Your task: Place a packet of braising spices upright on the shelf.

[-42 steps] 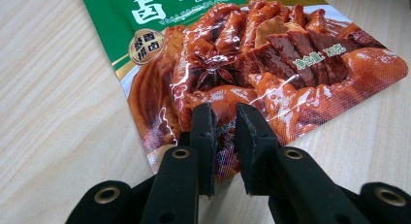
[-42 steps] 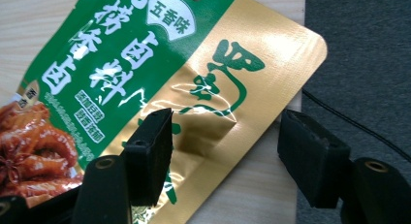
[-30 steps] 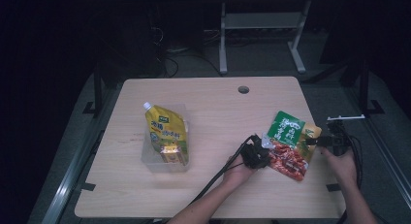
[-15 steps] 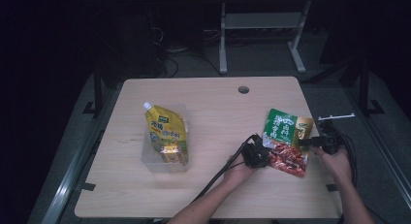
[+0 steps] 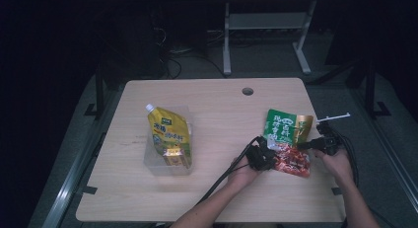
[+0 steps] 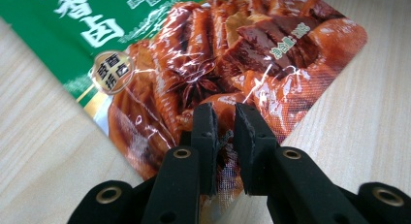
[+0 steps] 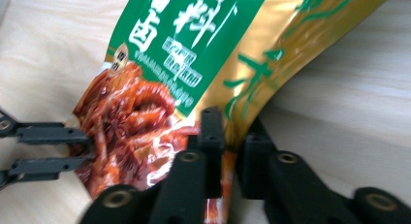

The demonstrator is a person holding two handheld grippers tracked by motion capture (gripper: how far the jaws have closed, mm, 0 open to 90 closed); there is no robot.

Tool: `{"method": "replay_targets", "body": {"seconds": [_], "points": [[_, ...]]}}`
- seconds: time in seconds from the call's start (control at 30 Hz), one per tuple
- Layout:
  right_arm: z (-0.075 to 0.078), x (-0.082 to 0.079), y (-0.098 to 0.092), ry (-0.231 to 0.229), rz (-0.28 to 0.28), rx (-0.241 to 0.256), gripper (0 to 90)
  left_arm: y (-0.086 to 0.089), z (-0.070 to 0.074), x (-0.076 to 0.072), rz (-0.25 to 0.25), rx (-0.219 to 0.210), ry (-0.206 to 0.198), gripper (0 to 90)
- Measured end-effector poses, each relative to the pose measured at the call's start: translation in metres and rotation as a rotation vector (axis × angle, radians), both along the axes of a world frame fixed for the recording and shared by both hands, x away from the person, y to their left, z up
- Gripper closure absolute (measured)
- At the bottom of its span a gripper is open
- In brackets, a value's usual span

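A snack packet (image 5: 287,138), green and gold at one end with red braised food pictured at the other, sits at the right of the table (image 5: 222,109). My left gripper (image 5: 270,155) is shut on its red bottom edge; in the left gripper view the jaws (image 6: 224,136) pinch the foil of the packet (image 6: 218,54). My right gripper (image 5: 306,145) is shut on the packet's right edge, where the packet (image 7: 194,54) meets the gripper (image 7: 230,141) at the gold side. The left gripper's fingers (image 7: 43,149) show at the left of the right gripper view.
A yellow spouted pouch (image 5: 168,134) lies in a clear plastic container (image 5: 154,165) at the left of the table. A cable hole (image 5: 247,91) sits near the far edge. Black cables trail from both grippers toward the near edge.
The packet has shifted and turned a little between the two grippers. The right hand has edged to the left. Both grippers stay clamped on the packet.
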State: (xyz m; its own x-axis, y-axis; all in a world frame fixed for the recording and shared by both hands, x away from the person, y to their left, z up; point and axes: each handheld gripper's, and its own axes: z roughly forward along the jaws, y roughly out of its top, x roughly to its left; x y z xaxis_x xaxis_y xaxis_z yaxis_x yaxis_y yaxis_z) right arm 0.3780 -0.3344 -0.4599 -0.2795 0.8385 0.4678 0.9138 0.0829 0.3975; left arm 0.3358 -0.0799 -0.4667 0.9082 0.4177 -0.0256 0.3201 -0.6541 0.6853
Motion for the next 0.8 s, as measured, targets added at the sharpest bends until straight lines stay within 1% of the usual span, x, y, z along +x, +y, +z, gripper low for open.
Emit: {"method": "replay_targets", "body": {"seconds": [0.03, 0.07, 0.1, 0.2, 0.23, 0.27, 0.33, 0.4, 0.5, 0.53, 0.57, 0.6, 0.63, 0.7, 0.73, 0.77, 0.8], "points": [[0.001, 0.000, 0.002, -0.006, 0.005, -0.002, 87.4, 0.000, 0.000, 0.000, 0.002, -0.004, 0.000, 78.3], [0.001, 0.000, 0.002, -0.006, 0.005, -0.002, 87.4, 0.000, 0.000, 0.000, 0.002, -0.004, 0.000, 78.1], [0.004, 0.000, 0.003, -0.010, 0.012, -0.005, 89.2, 0.001, 0.000, 0.000, -0.004, -0.001, -0.007, 77.9], [0.007, 0.000, 0.003, -0.021, 0.012, 0.005, 89.5, 0.002, 0.000, 0.000, 0.000, -0.004, -0.002, 76.7], [0.011, -0.001, 0.003, -0.041, 0.018, 0.012, 89.6, 0.003, 0.000, -0.001, 0.003, -0.012, -0.002, 76.1], [0.011, -0.001, 0.003, -0.041, 0.018, 0.012, 89.6, 0.003, 0.000, -0.001, 0.003, -0.012, -0.002, 75.5], [0.018, -0.004, 0.004, -0.073, 0.020, 0.027, 89.7, 0.004, 0.002, -0.001, 0.013, -0.014, 0.002, 72.9], [0.021, -0.007, 0.006, -0.082, 0.024, 0.034, 89.7, 0.007, 0.004, -0.001, 0.015, -0.019, 0.010, 70.9], [0.027, -0.011, 0.009, -0.103, 0.042, 0.036, 89.7, 0.014, 0.011, -0.001, 0.024, -0.027, -0.003, 69.5], [0.027, -0.011, 0.009, -0.103, 0.042, 0.036, 89.7, 0.014, 0.011, -0.001, 0.024, -0.027, -0.003, 68.9], [0.031, -0.014, 0.011, -0.118, 0.040, 0.040, 89.8, 0.018, 0.014, -0.002, 0.023, -0.028, -0.006, 68.5], [0.031, -0.014, 0.011, -0.118, 0.040, 0.040, 89.8, 0.018, 0.014, -0.002, 0.023, -0.028, -0.006, 68.0], [0.038, -0.018, 0.014, -0.144, 0.045, 0.038, 89.8, 0.023, 0.017, -0.004, 0.022, -0.032, -0.013, 67.3], [0.045, -0.022, 0.017, -0.171, 0.055, 0.033, 89.9, 0.030, 0.021, -0.007, 0.024, -0.043, -0.024, 66.0], [0.045, -0.022, 0.017, -0.171, 0.055, 0.033, 89.9, 0.030, 0.021, -0.007, 0.024, -0.043, -0.024, 65.2], [0.053, -0.027, 0.021, -0.200, 0.067, 0.034, 89.9, 0.035, 0.024, -0.010, 0.022, -0.051, -0.032, 64.5], [0.053, -0.027, 0.021, -0.200, 0.067, 0.034, 89.9, 0.035, 0.024, -0.010, 0.022, -0.051, -0.032, 64.1]]}}
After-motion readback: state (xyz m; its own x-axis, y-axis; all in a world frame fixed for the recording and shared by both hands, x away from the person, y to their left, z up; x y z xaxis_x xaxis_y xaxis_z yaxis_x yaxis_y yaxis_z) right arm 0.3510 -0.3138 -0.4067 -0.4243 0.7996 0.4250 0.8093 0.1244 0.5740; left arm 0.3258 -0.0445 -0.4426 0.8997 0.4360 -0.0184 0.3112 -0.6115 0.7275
